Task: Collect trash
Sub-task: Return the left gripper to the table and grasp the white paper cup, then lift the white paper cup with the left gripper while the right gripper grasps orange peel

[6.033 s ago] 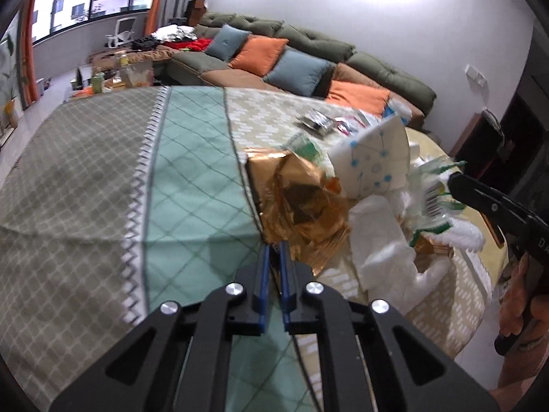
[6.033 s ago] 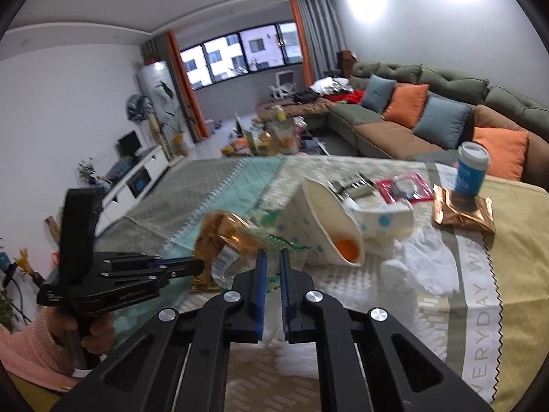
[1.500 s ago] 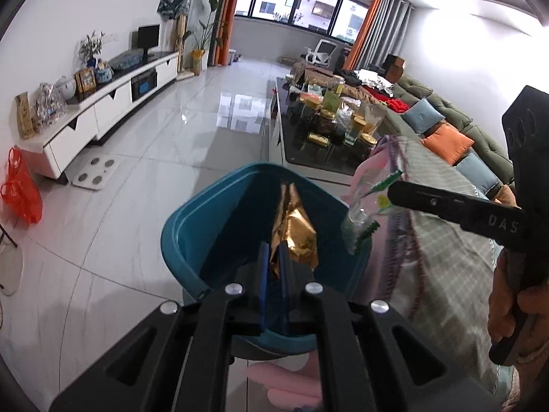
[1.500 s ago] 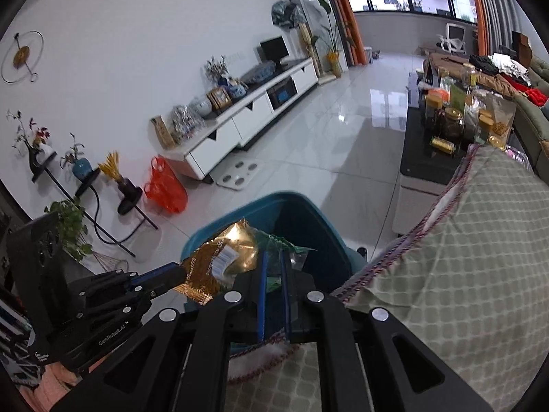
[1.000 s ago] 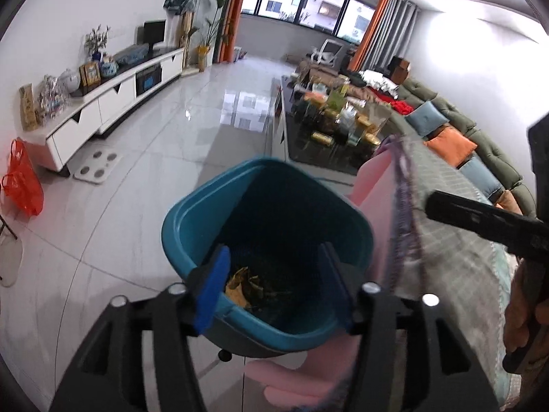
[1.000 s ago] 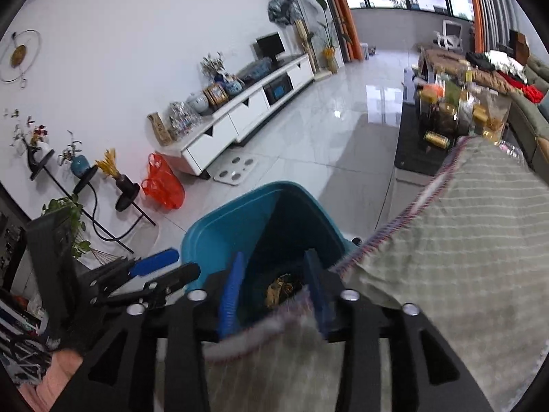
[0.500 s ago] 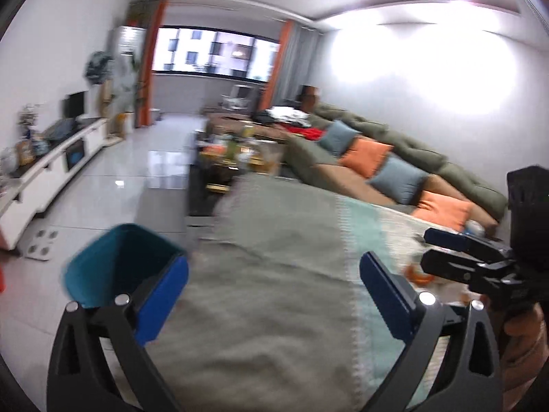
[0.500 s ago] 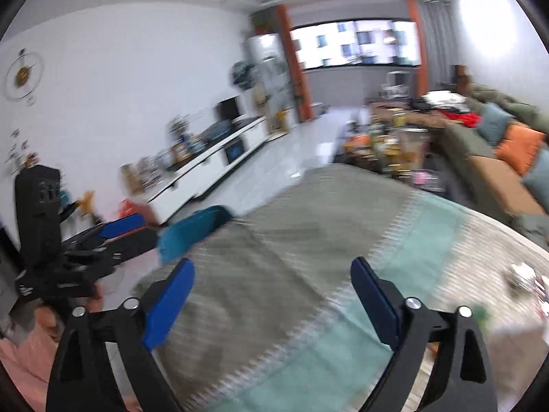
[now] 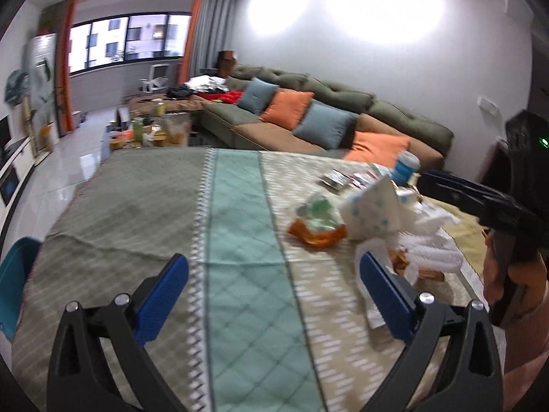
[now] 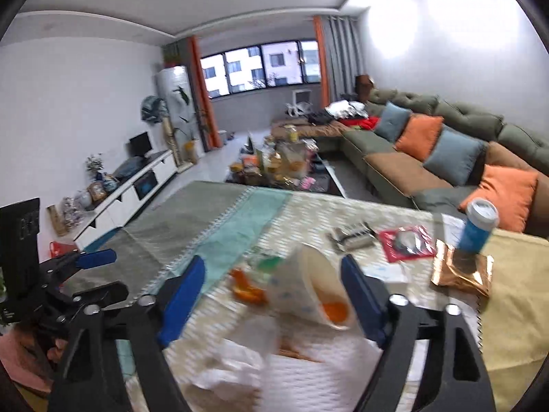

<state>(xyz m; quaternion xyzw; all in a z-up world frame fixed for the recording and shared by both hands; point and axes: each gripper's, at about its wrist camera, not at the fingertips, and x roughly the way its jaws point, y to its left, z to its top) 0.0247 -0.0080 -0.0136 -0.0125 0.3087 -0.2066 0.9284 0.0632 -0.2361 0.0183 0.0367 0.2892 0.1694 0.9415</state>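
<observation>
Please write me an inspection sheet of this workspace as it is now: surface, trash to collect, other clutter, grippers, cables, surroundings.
Surface: patterned tablecloth in grey, teal and beige bands covers the table.
Job's things: tipped paper cup, orange wrapper, white tissues, gold foil packet, red packet; teal bin past the table's left edge.
Clutter: blue can standing on the gold foil packet.
Grippers: left gripper open, nothing between its fingers; right gripper closing, the paper cup in view between its fingers, not gripped.
Cables: nothing seen.
Surroundings: sofa with orange and blue cushions, crowded coffee table, white TV cabinet.
</observation>
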